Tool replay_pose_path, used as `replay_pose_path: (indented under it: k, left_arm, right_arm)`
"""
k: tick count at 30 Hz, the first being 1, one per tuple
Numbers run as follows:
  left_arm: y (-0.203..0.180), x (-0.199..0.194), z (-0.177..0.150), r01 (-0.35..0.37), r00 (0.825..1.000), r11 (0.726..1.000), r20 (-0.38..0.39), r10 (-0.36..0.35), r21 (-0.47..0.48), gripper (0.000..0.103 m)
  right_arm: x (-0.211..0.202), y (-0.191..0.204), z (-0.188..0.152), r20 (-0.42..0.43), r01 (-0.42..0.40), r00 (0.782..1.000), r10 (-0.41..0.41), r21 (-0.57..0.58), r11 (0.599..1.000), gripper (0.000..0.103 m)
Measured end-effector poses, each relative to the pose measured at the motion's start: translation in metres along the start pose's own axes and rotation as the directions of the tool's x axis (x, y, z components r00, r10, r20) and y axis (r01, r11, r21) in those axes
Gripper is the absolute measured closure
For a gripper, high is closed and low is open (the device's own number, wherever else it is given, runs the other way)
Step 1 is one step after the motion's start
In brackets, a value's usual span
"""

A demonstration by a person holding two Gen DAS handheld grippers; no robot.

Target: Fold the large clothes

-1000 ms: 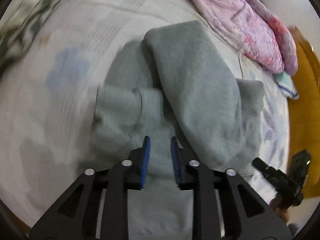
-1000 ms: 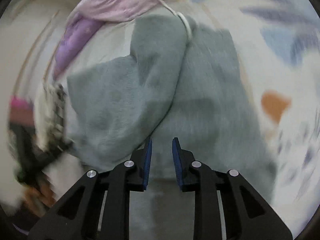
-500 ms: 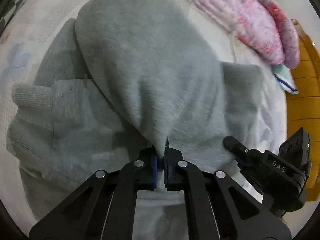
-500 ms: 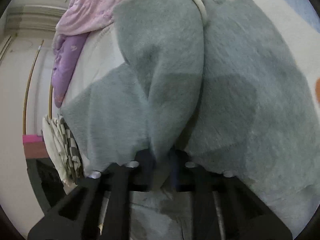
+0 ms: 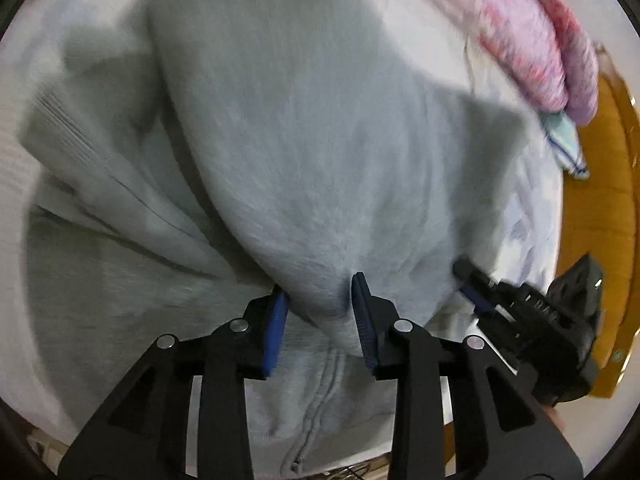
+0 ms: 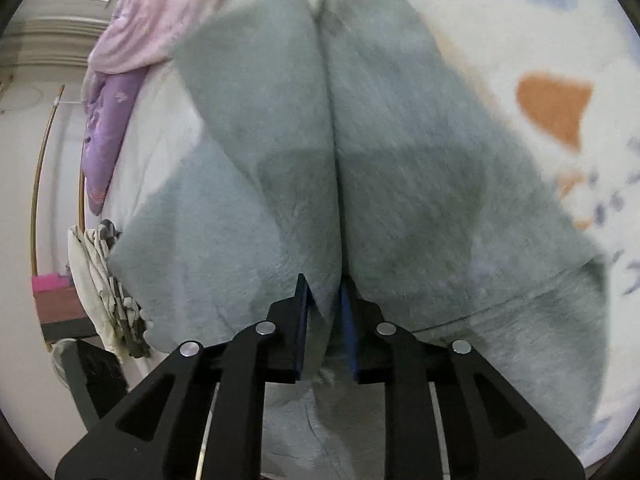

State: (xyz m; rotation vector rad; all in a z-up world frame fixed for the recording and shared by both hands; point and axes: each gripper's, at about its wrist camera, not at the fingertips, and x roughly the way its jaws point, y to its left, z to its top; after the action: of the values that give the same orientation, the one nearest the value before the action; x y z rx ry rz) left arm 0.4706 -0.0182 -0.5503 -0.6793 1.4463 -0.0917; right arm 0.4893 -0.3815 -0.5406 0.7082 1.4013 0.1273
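Observation:
A large grey fleece zip garment (image 5: 320, 140) lies on a patterned bed sheet (image 6: 560, 20), one part folded over the body. My left gripper (image 5: 318, 316) points down at the near tip of that fold. Its jaws are opening and a bunch of the grey fabric still sits between the blue pads. The garment (image 6: 420, 180) fills the right wrist view too. My right gripper (image 6: 325, 304) has a thin fold of it between its pads, and its jaws are opening as well. That right gripper (image 5: 466, 284) also shows at the right of the left wrist view, at the fabric's edge.
A pink and purple quilt (image 5: 532, 40) is heaped at the far side of the bed, with a striped cloth (image 5: 564, 144) beside it. A yellow wooden bed frame (image 5: 600, 220) runs along the right. Crumpled clothes (image 6: 104, 280) hang beyond the bed's left edge.
Both grippers came down onto the folded part and shut on it half a second ago. Now their jaws stand apart again, the fabric still between them. The fold has been pulled nearer.

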Motion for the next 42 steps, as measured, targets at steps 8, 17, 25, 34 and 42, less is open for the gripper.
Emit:
replay_pose_path:
  k: [8, 17, 25, 34, 42]
  left_arm:
    - [-0.026, -0.087, 0.08, 0.07, 0.964, 0.997, 0.255, -0.072, 0.02, 0.03]
    - [-0.003, -0.017, 0.171, -0.087, 0.991, 0.995, 0.102, 0.09, -0.041, 0.03]
    - [0.005, 0.026, 0.188, -0.122, 0.992, 0.992, 0.007, 0.123, -0.037, 0.03]
    - [-0.012, 0.015, 0.197, -0.101, 0.991, 0.995, 0.09, 0.102, -0.011, 0.09]
    - [-0.031, -0.067, 0.138, 0.01, 0.976, 0.999, 0.218, -0.018, 0.037, 0.091]
  right_arm:
    - [-0.048, 0.06, 0.064, 0.158, -0.03, 0.986, 0.045, -0.092, 0.995, 0.048]
    - [0.021, 0.109, 0.156, 0.089, 0.071, 0.994, -0.061, -0.122, 0.99, 0.044]
    - [0.084, 0.09, 0.177, -0.092, 0.076, 0.992, -0.082, -0.064, 0.995, 0.047]
    - [0.055, 0.083, 0.165, -0.007, -0.056, 0.998, 0.055, -0.123, 0.991, 0.096]
    - [-0.026, 0.078, 0.111, 0.071, -0.147, 0.984, 0.162, -0.181, 0.972, 0.098]
